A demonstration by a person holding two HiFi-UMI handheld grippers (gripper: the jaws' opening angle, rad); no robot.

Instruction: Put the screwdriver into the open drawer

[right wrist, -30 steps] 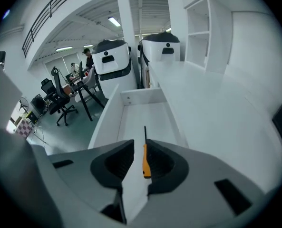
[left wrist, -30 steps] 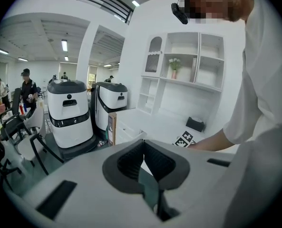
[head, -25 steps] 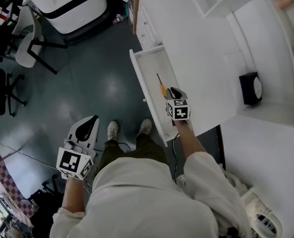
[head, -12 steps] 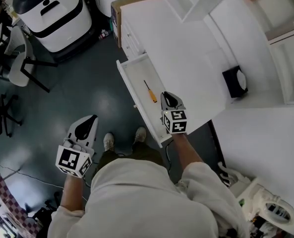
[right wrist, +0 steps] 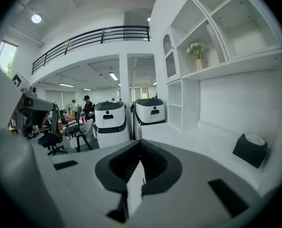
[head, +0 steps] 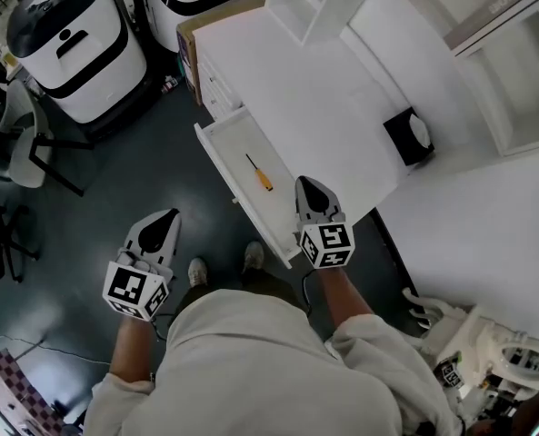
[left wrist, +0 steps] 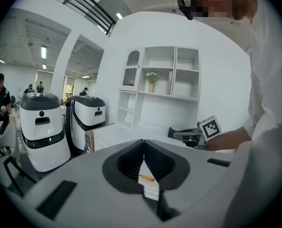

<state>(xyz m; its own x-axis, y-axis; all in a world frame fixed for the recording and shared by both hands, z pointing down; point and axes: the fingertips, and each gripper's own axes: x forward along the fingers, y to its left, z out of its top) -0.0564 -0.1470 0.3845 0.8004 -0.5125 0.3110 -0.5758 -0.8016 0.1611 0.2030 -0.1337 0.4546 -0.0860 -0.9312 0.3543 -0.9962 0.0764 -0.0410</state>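
Orange-handled, the screwdriver (head: 260, 174) was seen lying flat inside the open drawer (head: 228, 139), its shaft pointed toward eleven o'clock. The right gripper (head: 307, 183) was held near it at three o'clock, jaws pressed together with nothing between them. The left gripper (head: 166, 216) was held well apart at eight o'clock, over the floor (head: 142, 162), its jaws likewise closed and empty. Farther out toward three o'clock, a black tissue box (head: 407, 137) was set on the white desk (head: 324, 98).

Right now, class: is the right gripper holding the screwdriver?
No, the screwdriver lies in the open drawer, apart from the shut, empty right gripper.
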